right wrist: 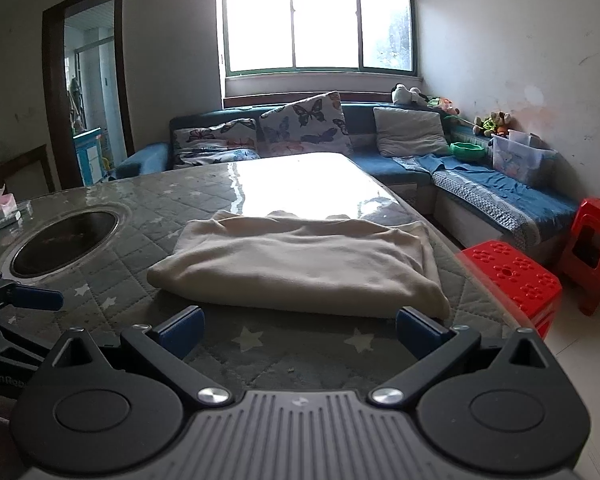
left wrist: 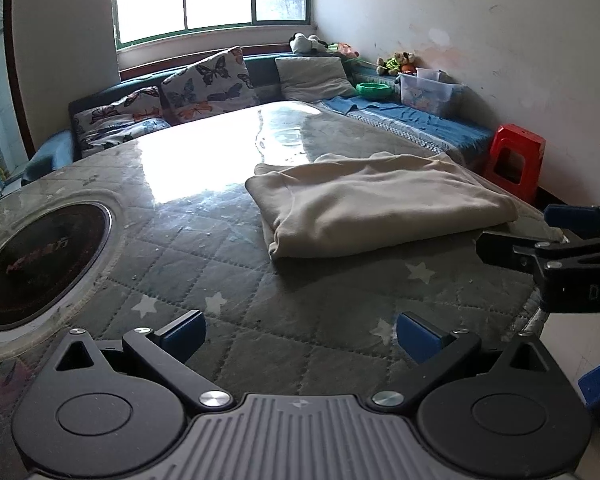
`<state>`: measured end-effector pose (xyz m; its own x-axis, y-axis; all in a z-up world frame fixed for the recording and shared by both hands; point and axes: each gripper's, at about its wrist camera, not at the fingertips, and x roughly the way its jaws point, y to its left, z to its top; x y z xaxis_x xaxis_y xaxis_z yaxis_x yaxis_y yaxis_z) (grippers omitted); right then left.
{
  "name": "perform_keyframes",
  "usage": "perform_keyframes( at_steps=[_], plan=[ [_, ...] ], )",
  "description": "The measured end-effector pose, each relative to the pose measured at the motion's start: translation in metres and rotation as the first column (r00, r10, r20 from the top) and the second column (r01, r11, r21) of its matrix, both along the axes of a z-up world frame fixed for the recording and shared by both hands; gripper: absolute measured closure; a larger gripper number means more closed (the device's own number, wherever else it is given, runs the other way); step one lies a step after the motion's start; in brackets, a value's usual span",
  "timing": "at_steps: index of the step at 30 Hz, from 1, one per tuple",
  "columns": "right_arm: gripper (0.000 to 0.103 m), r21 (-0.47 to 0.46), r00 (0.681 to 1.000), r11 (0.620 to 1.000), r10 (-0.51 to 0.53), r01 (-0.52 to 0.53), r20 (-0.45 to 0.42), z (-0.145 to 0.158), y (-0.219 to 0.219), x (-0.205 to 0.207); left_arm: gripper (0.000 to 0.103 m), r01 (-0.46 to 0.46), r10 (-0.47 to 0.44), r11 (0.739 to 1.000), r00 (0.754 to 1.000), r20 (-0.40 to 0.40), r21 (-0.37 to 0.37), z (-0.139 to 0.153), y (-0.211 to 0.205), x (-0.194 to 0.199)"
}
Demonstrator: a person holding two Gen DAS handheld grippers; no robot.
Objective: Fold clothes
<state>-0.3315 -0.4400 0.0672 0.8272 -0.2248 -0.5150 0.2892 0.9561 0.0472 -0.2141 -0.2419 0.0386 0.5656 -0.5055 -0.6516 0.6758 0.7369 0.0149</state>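
Blue-padded left gripper, right gripper, wide, empty

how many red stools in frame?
2. One red stool sits right beside the table's right edge; the other red stool stands further right, at the end of the sofa. The table could hide more.

White letters "DA", cut off by the frame edge, stand on the right gripper. "GenRob", also cut off, stands on the left gripper. Reddish print on the round cooktop seems illegible.
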Motion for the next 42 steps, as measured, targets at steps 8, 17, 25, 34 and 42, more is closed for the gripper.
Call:
perform_keyframes(
  at_steps=[8,17,25,34,42],
  plan=[
    [0.000,0.010,1.000,1.000,-0.004,0.004,-0.012,0.000,-0.008,0.015,0.000,-0.004,0.004,1.000,1.000,-0.014,0.018,-0.001,-0.008,0.013],
    [0.000,0.033,1.000,0.999,0.011,-0.010,-0.027,-0.004,-0.019,0.033,0.000,-0.022,0.023,0.999,0.999,-0.024,0.041,0.000,-0.017,0.029],
    [0.000,0.047,0.999,0.999,0.012,-0.010,-0.041,-0.007,-0.024,0.041,0.000,-0.005,0.006,0.999,1.000,-0.030,0.054,0.000,-0.026,0.035],
    [0.000,0.067,0.998,0.998,0.014,-0.010,-0.056,-0.011,-0.030,0.055,0.000,-0.008,0.011,0.998,0.999,-0.047,0.061,0.000,-0.030,0.046],
    [0.000,0.078,0.998,0.997,0.014,-0.009,-0.064,-0.013,-0.036,0.063,0.000,-0.015,0.019,0.998,0.998,-0.055,0.068,0.000,-0.034,0.055]
  ],
)
